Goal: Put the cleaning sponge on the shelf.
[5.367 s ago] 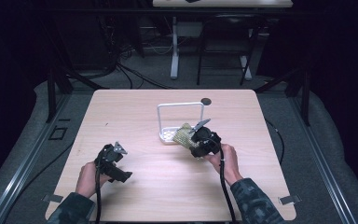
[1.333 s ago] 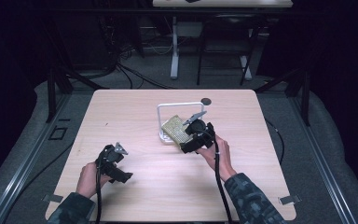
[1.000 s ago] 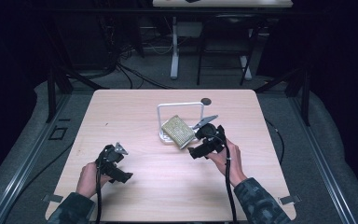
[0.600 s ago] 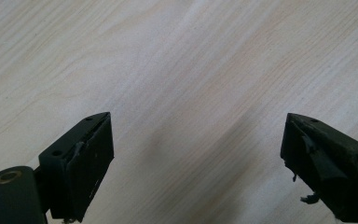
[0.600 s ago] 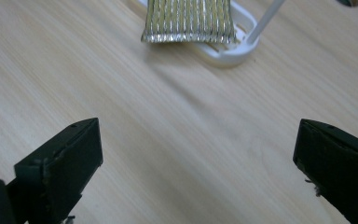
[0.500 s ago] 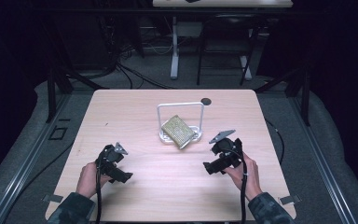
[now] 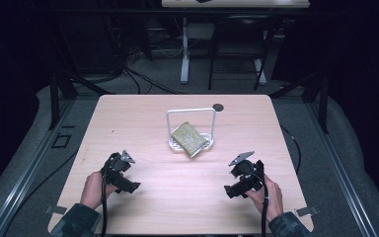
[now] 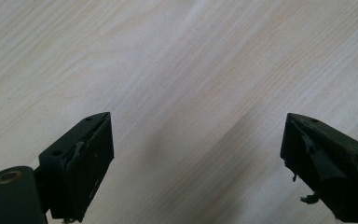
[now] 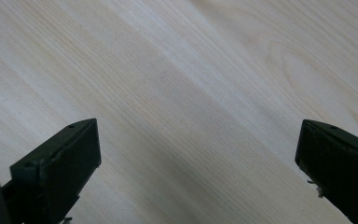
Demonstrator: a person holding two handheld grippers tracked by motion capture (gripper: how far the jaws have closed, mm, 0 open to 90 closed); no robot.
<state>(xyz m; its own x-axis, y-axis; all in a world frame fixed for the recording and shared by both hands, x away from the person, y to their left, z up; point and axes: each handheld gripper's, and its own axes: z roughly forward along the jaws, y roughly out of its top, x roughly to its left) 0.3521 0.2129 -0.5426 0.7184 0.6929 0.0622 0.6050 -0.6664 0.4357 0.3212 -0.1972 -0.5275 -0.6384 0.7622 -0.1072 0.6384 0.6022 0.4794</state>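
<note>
Now both tongs wide open, empty: left tongs [image 8: 196, 172], right tongs [image 9: 198, 170].

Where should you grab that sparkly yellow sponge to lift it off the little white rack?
Probably the sponge's lower right corner, which sticks out past the rack's base. Come from the right gripper's side, fingers above and below the flat slab: it leans tilted, and the rack's frame stands behind it.

High view above near side facing forward-down, gripper views close over the shared table [image 7: 177, 192].
</note>
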